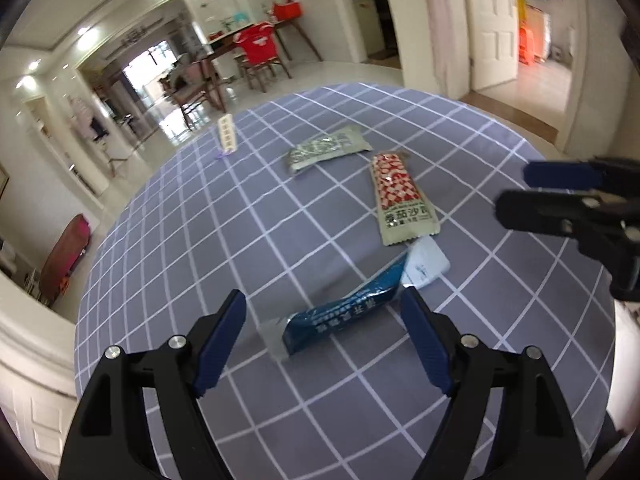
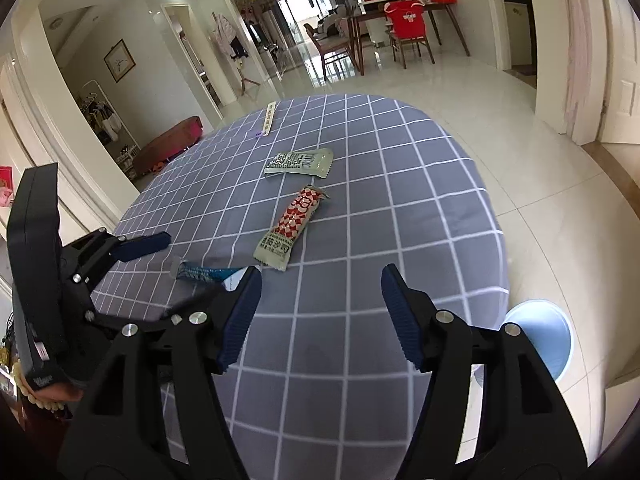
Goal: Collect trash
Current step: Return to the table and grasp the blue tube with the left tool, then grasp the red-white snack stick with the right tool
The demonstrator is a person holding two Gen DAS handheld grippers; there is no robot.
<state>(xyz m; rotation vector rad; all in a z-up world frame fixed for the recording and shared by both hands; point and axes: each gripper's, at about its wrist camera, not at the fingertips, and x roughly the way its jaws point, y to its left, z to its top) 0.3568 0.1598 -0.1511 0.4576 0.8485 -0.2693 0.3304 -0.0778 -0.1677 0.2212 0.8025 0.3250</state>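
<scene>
Trash lies on a round table with a grey checked cloth [image 1: 240, 240]. A blue wrapper [image 1: 344, 312] lies just ahead of and between the fingers of my open, empty left gripper [image 1: 324, 320]; it also shows in the right wrist view [image 2: 204, 273]. A small white packet [image 1: 424, 264] touches its far end. A red-and-white sachet [image 1: 400, 196] [image 2: 292, 226] and a grey-green sachet [image 1: 326, 150] [image 2: 300, 162] lie farther off. My right gripper [image 2: 320, 300] is open and empty above the cloth [image 2: 360, 220]; it shows in the left wrist view at the right [image 1: 516, 192].
A white strip [image 1: 227, 134] [image 2: 269, 118] lies at the table's far edge beside a tiny purple bit [image 2: 258, 133]. A light blue bin [image 2: 540, 336] stands on the floor at the table's right. Dining chairs and a table stand far behind.
</scene>
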